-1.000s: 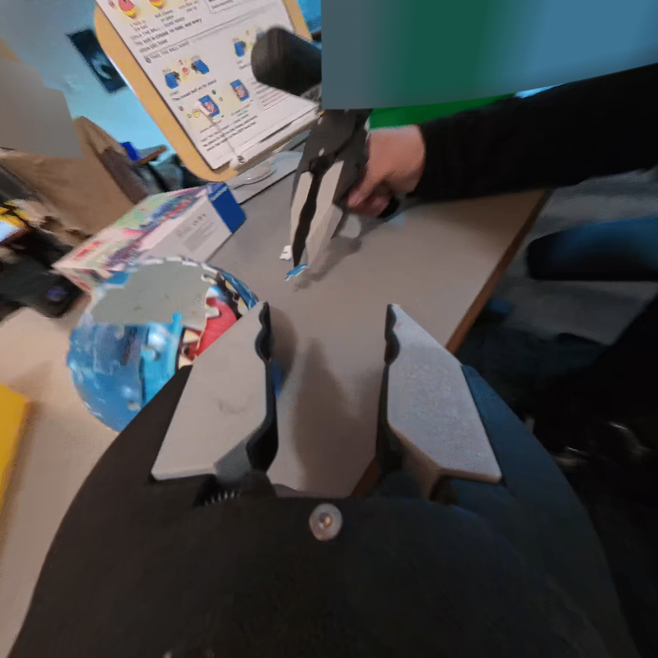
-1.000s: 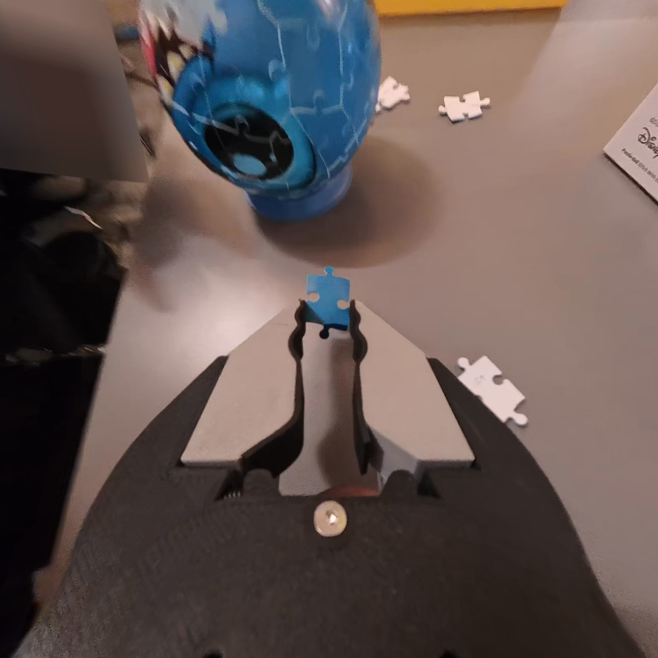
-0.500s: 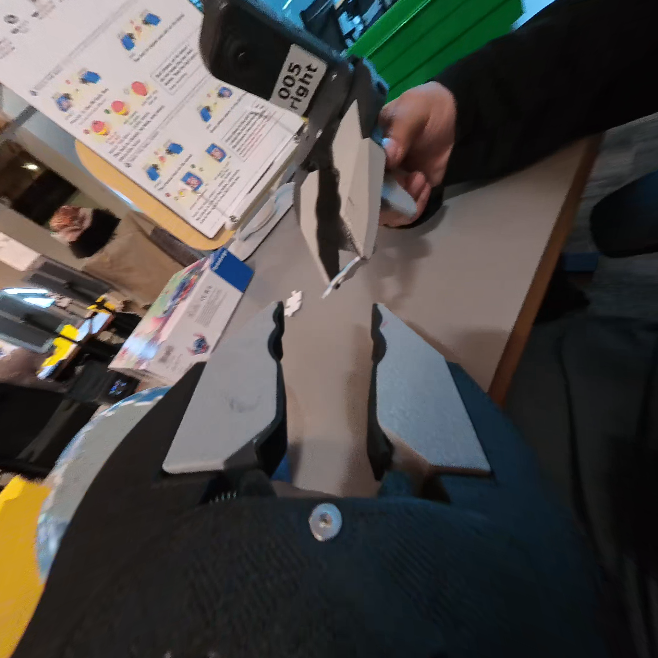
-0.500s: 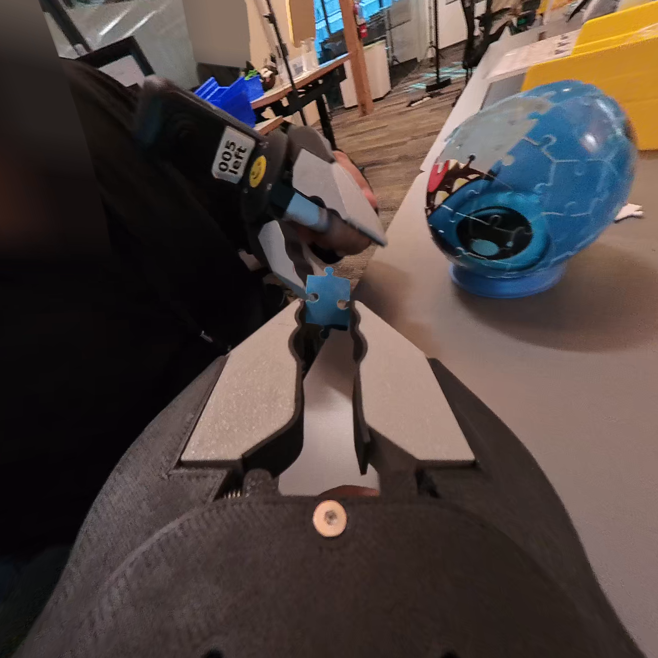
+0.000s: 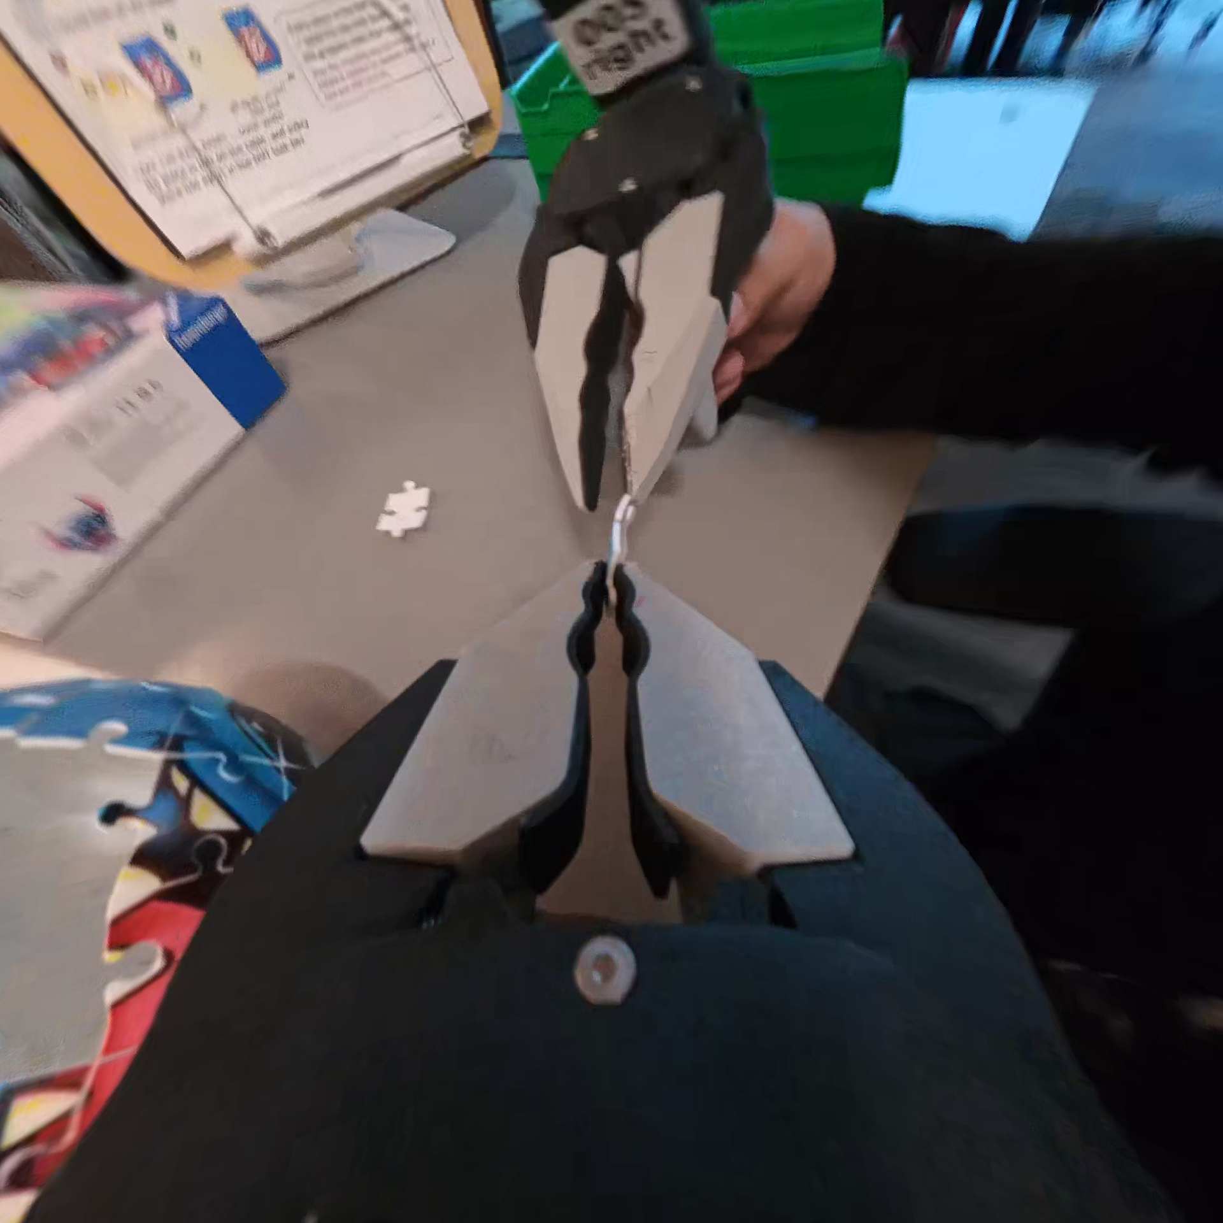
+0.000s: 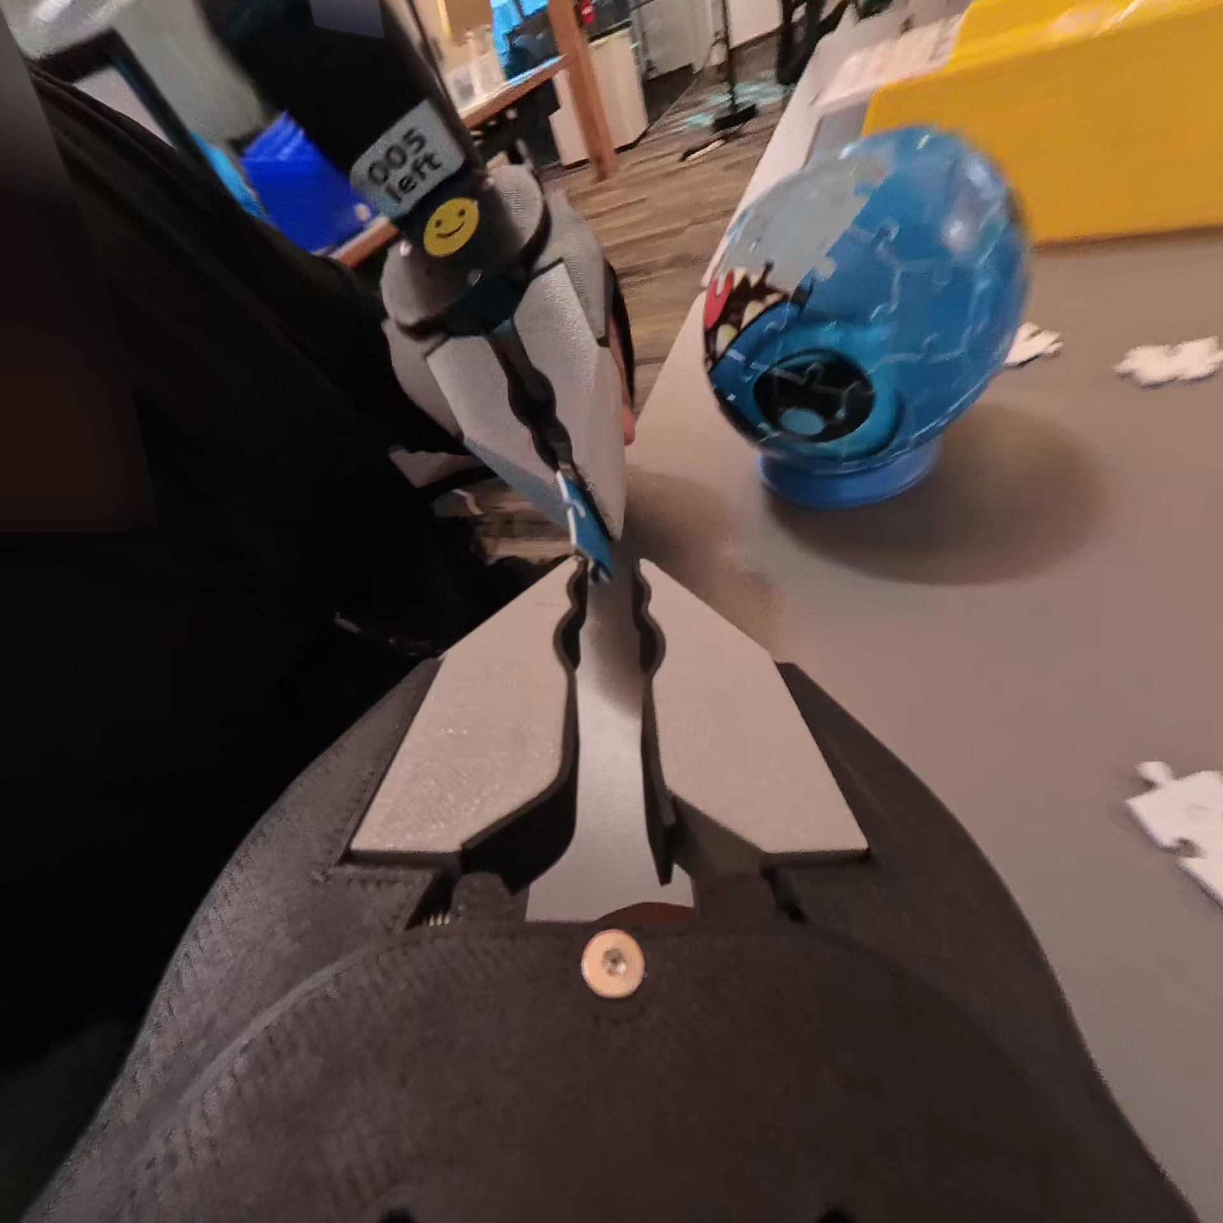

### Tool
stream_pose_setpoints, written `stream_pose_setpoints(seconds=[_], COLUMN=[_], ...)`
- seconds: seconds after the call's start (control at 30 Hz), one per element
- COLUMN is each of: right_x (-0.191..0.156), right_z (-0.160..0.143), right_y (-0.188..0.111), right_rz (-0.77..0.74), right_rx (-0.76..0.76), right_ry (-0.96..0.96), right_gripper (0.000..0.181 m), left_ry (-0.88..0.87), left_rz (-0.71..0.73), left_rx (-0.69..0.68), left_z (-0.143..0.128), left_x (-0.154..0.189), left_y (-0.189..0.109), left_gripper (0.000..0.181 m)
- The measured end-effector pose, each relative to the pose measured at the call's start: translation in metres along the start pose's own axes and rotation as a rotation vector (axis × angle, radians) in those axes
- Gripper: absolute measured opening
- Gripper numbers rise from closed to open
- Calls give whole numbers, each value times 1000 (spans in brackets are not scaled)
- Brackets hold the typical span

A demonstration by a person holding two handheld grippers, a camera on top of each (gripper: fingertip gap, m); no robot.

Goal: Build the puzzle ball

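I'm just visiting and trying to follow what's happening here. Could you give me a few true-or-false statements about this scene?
1. The left gripper pinches a blue puzzle piece. True.
2. The ball is finished. False: a patch near its top is open.
3. The ball sits on a blue stand. True.
4. No loose pieces lie on the table. False: white pieces lie there.

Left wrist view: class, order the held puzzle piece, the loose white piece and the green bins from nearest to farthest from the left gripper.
1. held puzzle piece, in the tips of the left gripper.
2. loose white piece, on the table, left.
3. green bins, far behind.
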State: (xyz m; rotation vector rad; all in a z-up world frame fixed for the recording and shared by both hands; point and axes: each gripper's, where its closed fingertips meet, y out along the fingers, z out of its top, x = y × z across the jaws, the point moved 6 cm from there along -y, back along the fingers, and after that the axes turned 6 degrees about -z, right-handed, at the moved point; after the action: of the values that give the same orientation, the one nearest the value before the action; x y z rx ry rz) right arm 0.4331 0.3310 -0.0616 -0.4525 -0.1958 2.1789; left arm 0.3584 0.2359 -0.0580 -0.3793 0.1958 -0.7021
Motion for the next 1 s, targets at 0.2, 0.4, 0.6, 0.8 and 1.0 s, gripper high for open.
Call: stream_pose_setpoints(seconds=[0.2, 0.4, 0.6, 0.8, 1.0], right_x=[-12, -21, -28, -22, -12], right_z=[21, 27, 18, 21, 26], right_y=[-3, 9, 20, 19, 2], right_rz=[-74, -67, -50, -17, 43], right_rx=[110, 91, 50, 141, 259], right_ry=[-87, -128, -154, -33, 88], right_gripper=[7, 13, 0, 0, 0], left_ry=[-349, -389, -352, -286, -269], left_rz=[-168, -173, -140, -37, 65], left_rx=[129, 91, 127, 219, 174], left_z=[12, 3, 13, 17, 2], left_x=[-3, 1, 2, -2, -15], left_y=[-19, -16, -27, -41, -64], left_gripper=[0, 0, 0, 2, 7])
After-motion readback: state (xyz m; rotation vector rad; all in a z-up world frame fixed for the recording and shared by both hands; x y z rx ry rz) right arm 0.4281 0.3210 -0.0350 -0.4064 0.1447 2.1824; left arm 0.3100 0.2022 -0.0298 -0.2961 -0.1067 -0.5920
